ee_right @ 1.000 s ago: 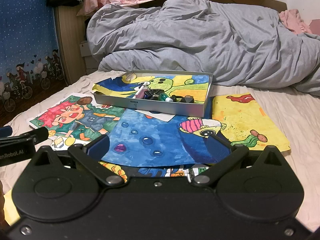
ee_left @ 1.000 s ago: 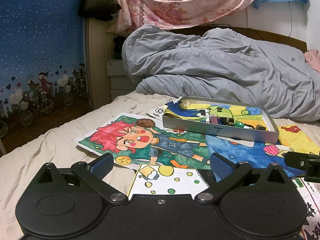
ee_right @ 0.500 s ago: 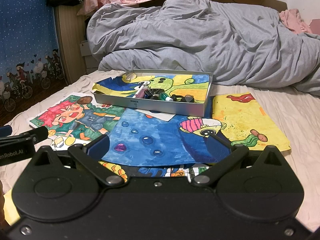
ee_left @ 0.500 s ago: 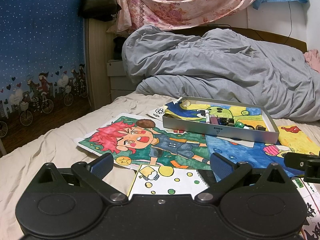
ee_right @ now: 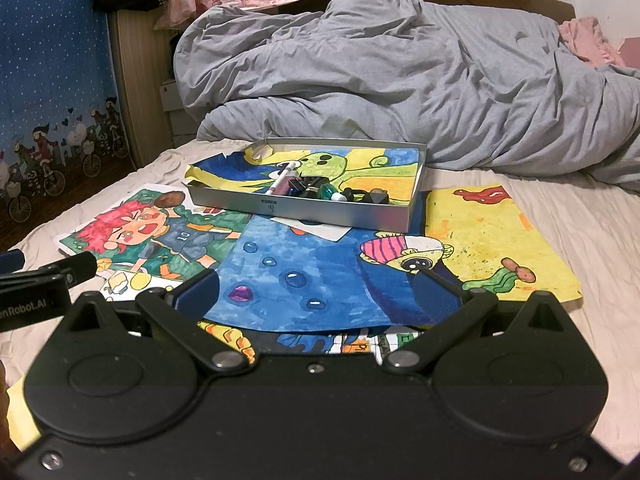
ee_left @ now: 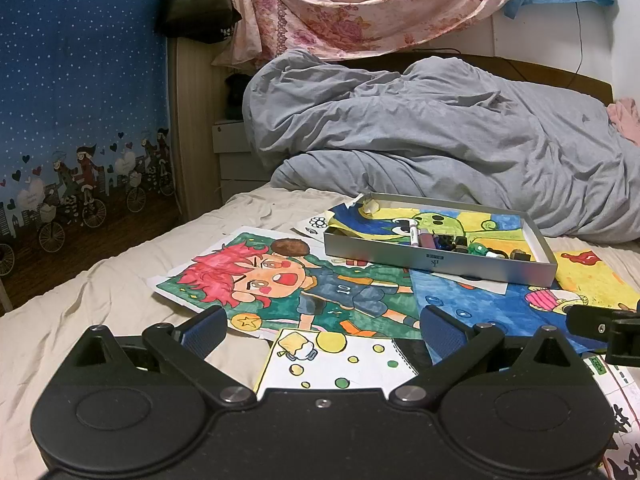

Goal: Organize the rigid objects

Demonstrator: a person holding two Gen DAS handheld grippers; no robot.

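Note:
A shallow silver tin tray [ee_left: 432, 261] [ee_right: 304, 207] lies on the bed on top of coloured drawings. Inside it are a white marker [ee_left: 414, 233] [ee_right: 280, 179] and several small dark and green pieces [ee_left: 476, 246] [ee_right: 332, 194]. My left gripper [ee_left: 322, 326] is open and empty, low over the drawings, well short of the tray. My right gripper [ee_right: 316, 288] is open and empty over the blue drawing [ee_right: 304, 276], also short of the tray. Each gripper shows at the edge of the other's view.
Several painted sheets cover the beige bedsheet [ee_left: 100, 304]: a red-haired boy [ee_left: 280, 280], a yellow sheet [ee_right: 488, 236]. A rumpled grey duvet [ee_left: 440, 140] lies behind the tray. A blue patterned wall [ee_left: 80, 100] stands at the left.

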